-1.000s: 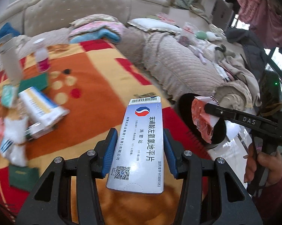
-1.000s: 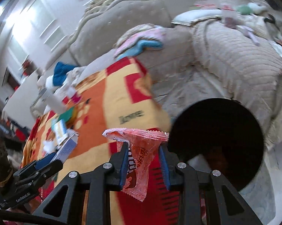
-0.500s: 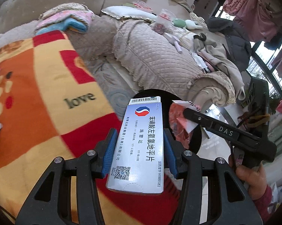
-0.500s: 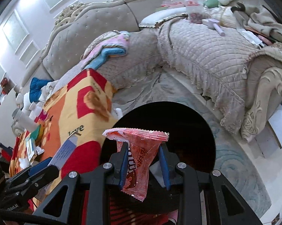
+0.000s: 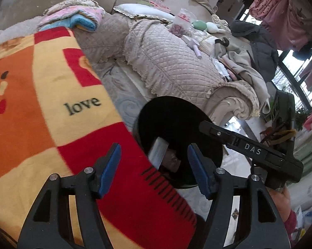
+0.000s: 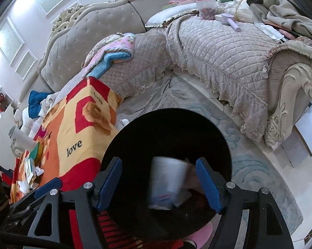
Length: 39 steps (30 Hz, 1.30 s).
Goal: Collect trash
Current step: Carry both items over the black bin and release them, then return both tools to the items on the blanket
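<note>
Blanket [image 5: 52,103] beside bin [image 6: 135,137]; blurred box [image 6: 166,182] inside.

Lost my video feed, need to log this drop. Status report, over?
Left gripper open, empty. Right gripper open, empty. White box blurred inside the black bin, wrapper beside it. Nothing blocking the bin mouth.

Pale patterned rug [image 6: 257,166] on the floor, black bin [image 6: 168,124] standing on it, blanket-covered surface [image 5: 52,95], possibly a table, beside it

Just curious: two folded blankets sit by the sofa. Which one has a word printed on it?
The orange, yellow and red blanket beside the black bin; it reads "love". The pink and blue one shows no word.
</note>
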Available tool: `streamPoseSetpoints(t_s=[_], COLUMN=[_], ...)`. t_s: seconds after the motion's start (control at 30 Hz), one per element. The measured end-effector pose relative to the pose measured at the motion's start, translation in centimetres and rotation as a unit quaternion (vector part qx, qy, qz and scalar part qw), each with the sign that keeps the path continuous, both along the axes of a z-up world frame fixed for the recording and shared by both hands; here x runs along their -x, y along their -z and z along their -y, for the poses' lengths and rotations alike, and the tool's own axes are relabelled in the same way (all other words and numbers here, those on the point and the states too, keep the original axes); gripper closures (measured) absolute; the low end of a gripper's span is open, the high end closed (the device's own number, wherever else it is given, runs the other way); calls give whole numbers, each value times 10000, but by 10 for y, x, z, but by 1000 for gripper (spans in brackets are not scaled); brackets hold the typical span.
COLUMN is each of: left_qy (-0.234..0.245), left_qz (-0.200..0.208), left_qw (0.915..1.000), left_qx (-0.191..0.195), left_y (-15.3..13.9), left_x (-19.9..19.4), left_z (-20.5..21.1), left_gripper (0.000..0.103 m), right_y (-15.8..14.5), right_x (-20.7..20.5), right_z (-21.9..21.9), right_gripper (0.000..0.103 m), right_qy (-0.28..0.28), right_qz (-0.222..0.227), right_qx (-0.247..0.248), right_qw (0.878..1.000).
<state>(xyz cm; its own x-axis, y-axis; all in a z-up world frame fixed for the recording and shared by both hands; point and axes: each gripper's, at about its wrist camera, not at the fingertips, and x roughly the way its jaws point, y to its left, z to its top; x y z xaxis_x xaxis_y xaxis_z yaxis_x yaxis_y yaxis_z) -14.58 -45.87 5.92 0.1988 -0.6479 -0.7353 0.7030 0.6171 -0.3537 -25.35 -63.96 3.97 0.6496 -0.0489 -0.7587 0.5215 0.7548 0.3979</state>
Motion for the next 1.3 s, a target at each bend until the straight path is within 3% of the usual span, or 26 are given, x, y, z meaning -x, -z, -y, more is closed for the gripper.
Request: streamPoseSetpoints(t_s=[0.43, 0.63, 1.1, 1.3], left_qy=[-502, -772, -2030, -2138], left_qz=[640, 706, 160, -208], left_qw=[9952, 9922, 9767, 9748], left_qx=[-541, -672, -671, -594], left_y=[-2, 2, 30, 41], left_x=[-2, -10, -75, -82], left_z=[-52, -89, -218, -260], left_gripper=[38, 38, 38, 38], right_y=[-16, -19, -21, -26], right_x=[-18, -34, -71, -86], right_z=[-46, -81, -168, -200], right_gripper=[32, 32, 31, 31], right_qy=[-492, -886, -1882, -2220], right_qz=[52, 21, -78, -81], right_qx=[110, 145, 217, 245], right_qw=[9987, 9960, 9819, 9747])
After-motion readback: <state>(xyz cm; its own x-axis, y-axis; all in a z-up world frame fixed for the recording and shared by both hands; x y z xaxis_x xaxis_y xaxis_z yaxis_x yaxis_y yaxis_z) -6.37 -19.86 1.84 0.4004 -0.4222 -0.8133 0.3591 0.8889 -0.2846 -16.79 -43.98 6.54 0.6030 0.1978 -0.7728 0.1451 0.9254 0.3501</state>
